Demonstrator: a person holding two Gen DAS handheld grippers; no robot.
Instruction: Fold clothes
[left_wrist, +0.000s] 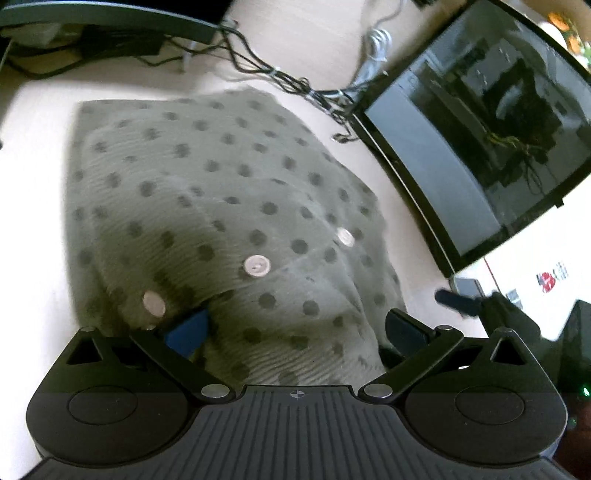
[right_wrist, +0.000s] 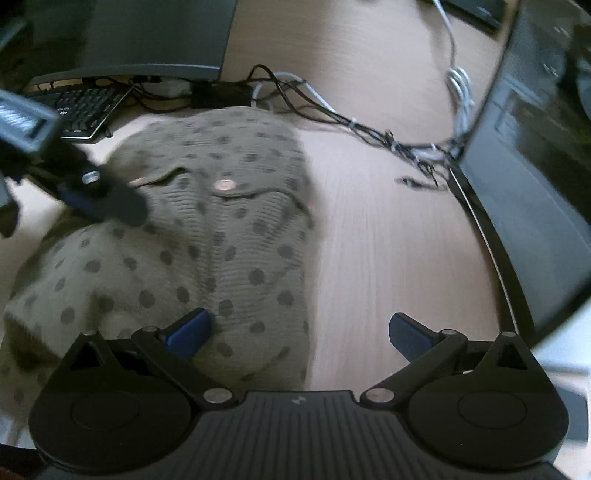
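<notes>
Olive-green ribbed knit cardigan with dark polka dots and pale round buttons (left_wrist: 229, 206) lies bunched in a partly folded mound on the light wood-grain desk (right_wrist: 388, 258), between a black keyboard (right_wrist: 79, 109) at the back left and a dark tilted monitor (left_wrist: 491, 140) on the right. A tangle of black and white cables (left_wrist: 295, 83) runs behind it.

Left gripper (left_wrist: 295, 332): fingers spread wide, straddling the near hem of the knit, fabric bulging between them but not pinched. Right gripper (right_wrist: 301, 332): fingers also wide apart, left pad over the cardigan's right edge, right pad over bare desk; holding nothing.

Handling, my read: soft, light, floppy, stretchy knit; it will sag and drag rather than hold shape. The rib gives good friction, so slip is unlikely. Buttons are the only hard bits; avoid pinching them. Best hold looks like the thicker hem or side edge, pinching both layers near a corner.

Hard to tell: sleeves and collar are tucked or hidden, the layer count is unclear. The near hem is cut off by the gripper bodies. Both views are motion-blurred. In the right wrist view the left gripper shows only as a dark smear over the fabric's left side.
</notes>
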